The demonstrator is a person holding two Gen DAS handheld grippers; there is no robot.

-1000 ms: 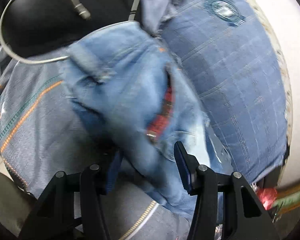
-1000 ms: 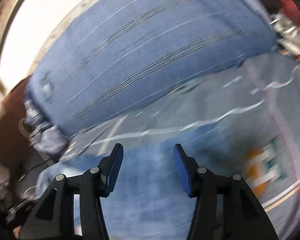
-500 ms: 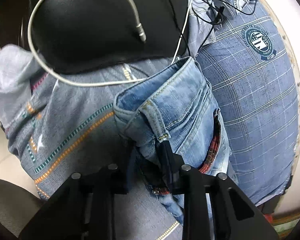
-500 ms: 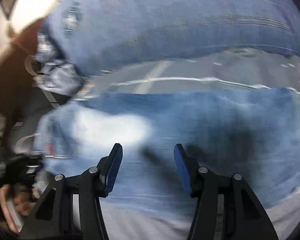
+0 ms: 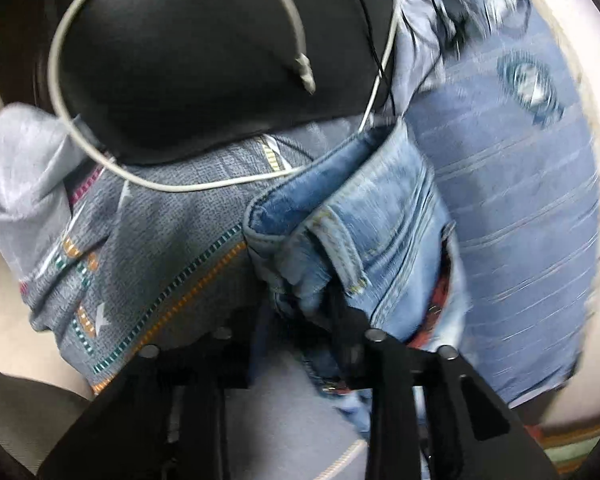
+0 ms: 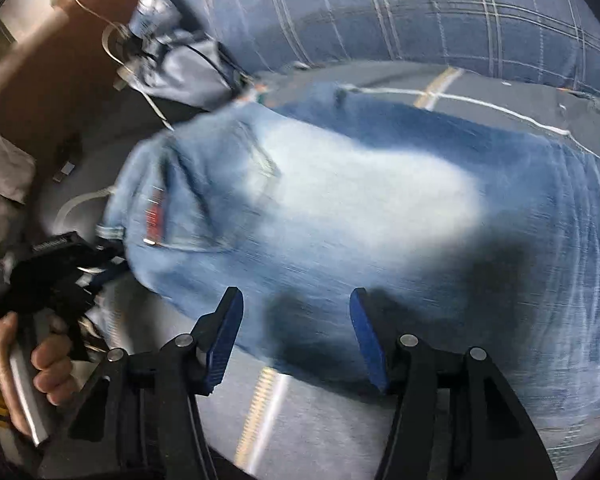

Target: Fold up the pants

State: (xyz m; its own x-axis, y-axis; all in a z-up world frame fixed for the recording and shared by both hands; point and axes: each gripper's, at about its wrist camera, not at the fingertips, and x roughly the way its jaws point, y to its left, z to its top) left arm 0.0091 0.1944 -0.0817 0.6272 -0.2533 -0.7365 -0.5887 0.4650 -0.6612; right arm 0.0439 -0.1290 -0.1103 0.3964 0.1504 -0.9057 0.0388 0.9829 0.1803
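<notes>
The left gripper [image 5: 300, 316] is clamped on the waistband end of the light blue jeans [image 5: 364, 232], its black fingers pinching bunched denim beside a belt loop [image 5: 340, 248], and the waistband stands up in a fold above the jaws. The right-wrist view shows that gripper [image 6: 100, 264] at the far left, biting the waistband edge, with the person's hand [image 6: 32, 360] wrapped round its handle. The jeans [image 6: 340, 208] lie spread across a grey bedspread [image 6: 308, 420] with woven stripes, a pale faded patch in the middle of the denim and a red label [image 6: 154, 220] near the back pocket. The right gripper [image 6: 296, 336] hangs just above the near edge of the denim with its blue-padded fingers [image 6: 224, 332] spread apart and nothing between them; its shadow falls on the cloth below. A blue checked pillow [image 6: 420, 12] lies just behind the jeans, touching the bedspread's far edge, and in the left-wrist view that pillow [image 5: 516, 208] sits close to the right of the raised waistband. A black cushion [image 5: 204, 64] lies beyond the grey patterned spread [image 5: 156, 248], and a white cable [image 5: 112, 160] loops over both. Thin black wires [image 5: 432, 12] tangle on pale cloth near the pillow's top corner. Both views are smeared by motion.
</notes>
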